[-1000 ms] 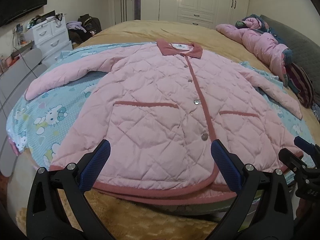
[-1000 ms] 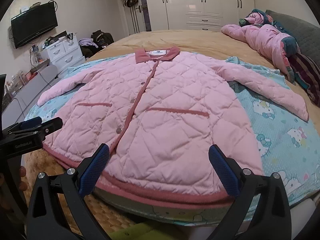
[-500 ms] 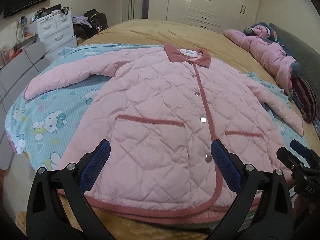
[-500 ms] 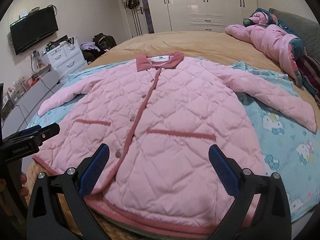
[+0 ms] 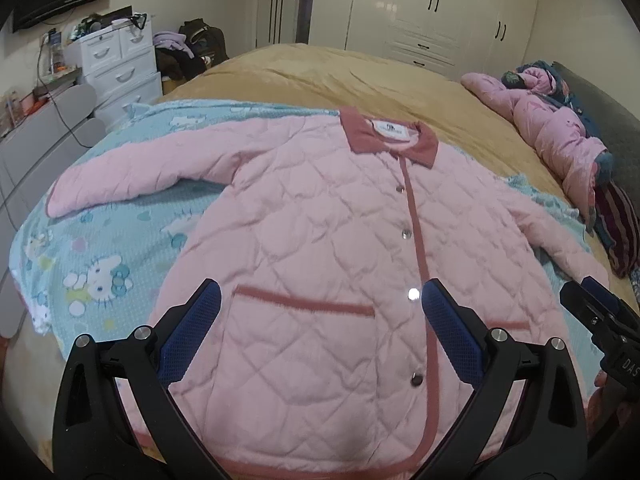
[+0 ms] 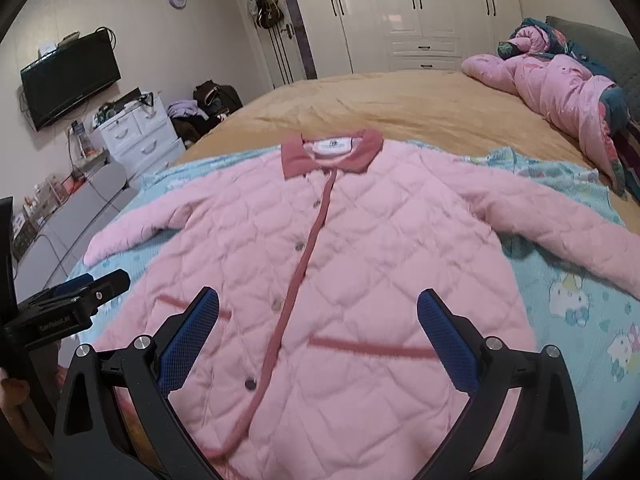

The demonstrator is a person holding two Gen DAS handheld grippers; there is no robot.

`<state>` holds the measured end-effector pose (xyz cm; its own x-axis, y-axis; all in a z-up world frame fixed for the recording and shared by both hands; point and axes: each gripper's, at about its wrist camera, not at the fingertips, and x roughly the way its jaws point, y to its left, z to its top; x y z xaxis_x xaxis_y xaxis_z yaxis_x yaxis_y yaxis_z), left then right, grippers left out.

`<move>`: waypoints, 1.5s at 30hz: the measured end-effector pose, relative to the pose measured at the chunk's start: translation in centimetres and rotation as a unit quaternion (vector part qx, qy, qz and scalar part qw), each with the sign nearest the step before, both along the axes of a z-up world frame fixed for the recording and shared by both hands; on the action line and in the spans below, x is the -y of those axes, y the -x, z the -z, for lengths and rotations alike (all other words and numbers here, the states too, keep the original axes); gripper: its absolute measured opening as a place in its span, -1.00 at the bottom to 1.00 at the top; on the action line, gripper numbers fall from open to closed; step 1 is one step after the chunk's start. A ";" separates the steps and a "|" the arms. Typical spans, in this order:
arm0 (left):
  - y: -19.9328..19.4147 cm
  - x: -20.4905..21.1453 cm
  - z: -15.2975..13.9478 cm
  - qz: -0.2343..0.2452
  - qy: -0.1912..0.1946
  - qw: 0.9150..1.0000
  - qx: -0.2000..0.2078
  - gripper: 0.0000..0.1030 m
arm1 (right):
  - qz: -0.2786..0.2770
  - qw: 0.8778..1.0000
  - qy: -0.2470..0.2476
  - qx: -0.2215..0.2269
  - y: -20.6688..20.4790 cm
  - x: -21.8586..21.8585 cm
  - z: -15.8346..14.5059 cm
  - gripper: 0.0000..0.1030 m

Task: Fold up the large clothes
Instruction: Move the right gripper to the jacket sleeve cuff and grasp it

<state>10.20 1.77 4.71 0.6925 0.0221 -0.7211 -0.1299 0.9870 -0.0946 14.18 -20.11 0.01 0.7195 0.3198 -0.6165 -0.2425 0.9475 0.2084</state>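
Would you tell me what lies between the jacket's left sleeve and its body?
A wedge of the blue cartoon sheet lies between the sleeve and the jacket body; nothing else rests there. The left wrist view shows it best.

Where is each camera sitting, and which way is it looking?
Left wrist: on the left tool, facing the pink jacket on the bed; its open fingers show, the right tool at the edge.
Right wrist: on the right tool, same way; open fingers, left tool at the edge.
Both share the jacket, bed and wardrobe.
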 end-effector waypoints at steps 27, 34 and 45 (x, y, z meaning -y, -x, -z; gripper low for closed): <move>-10.3 4.4 -4.8 0.048 -0.006 0.998 0.030 0.83 | 0.139 0.989 -0.056 0.006 -8.7 11.1 -2.6 0.92; -12.6 5.9 -4.3 0.061 -0.007 0.998 0.021 0.83 | 0.187 0.980 -0.063 -0.002 -10.0 14.8 -1.4 0.92; -15.9 8.6 -2.0 0.084 -0.010 0.996 -0.008 0.83 | 0.249 0.964 -0.081 -0.035 -11.0 19.9 2.2 0.92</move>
<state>26.10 -6.80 6.66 0.6765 -0.0787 -0.7323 0.0351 0.9966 -0.0747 25.21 -40.04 -2.14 0.7675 0.0415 -0.6397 0.2547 0.8960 0.3637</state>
